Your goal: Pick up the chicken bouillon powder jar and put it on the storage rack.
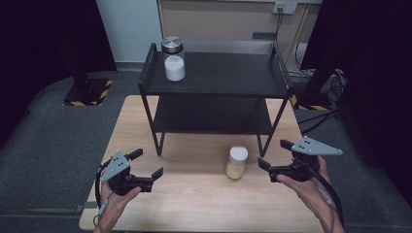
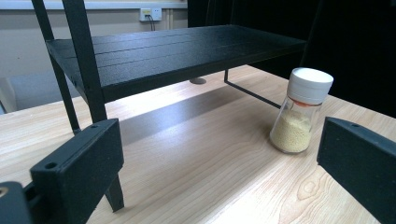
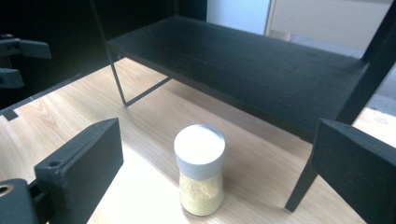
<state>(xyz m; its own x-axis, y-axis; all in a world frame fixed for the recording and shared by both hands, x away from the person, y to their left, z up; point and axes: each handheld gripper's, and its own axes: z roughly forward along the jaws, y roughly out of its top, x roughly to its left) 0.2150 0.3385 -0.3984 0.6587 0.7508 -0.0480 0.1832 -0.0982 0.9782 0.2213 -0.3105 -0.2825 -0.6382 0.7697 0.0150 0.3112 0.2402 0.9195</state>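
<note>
High view: spice jar [image 1: 236, 163] upright on table [image 1: 194, 204], near-right of centre, just in front of shelf rack [image 1: 214, 92]; right tool [image 1: 276, 160] just beside it, wide open, holding nothing. Left tool [image 1: 147, 162] also wide open & empty, well apart. Best approach w/ right: level, centred on glass body below white cap, squeezing gently to avoid tipping.
</note>
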